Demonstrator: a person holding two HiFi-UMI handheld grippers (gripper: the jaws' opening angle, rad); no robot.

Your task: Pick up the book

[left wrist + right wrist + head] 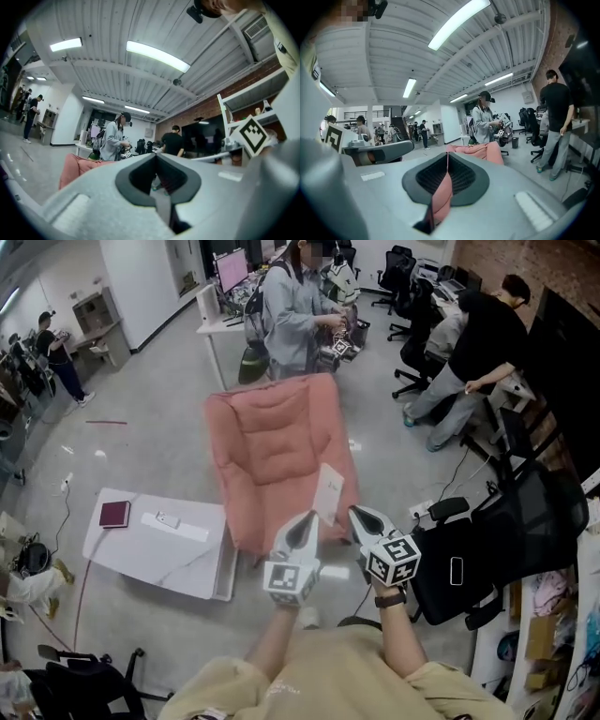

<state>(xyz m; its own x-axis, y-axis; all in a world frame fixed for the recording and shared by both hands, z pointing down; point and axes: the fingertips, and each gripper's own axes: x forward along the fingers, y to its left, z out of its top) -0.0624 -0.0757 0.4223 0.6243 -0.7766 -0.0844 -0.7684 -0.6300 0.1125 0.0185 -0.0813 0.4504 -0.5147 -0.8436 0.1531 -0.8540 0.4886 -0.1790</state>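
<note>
While both claws point out over the floor toward the pink armchair [272, 451], the thin pale book [329, 491] stands upright at the tips of the right claw [354, 513], its long axis vertical and its broad face turned partly to the head view. Right gripper view: jaws closed down to a slit, with a thin pink-tinted sheet pinched edge-on in the seam and a sliver of it showing past the tips. I judge this to be the book, gripped near its lower right corner. Left claw [306, 518] sits just beside the book's lower left edge, apart from it as far as I can tell; its own view shows the jaws together with nothing between them. So the book lies straight ahead of the right claw and in its hold, rising above the tips, with the left claw near but idle. The book hangs clear of the armchair seat, over the floor in front of it. A maroon book [114, 514] lies flat on the white desk [178, 563], well apart to the left, nearer the left hand. Thin grip on one corner: the book may swing or slip.
</note>
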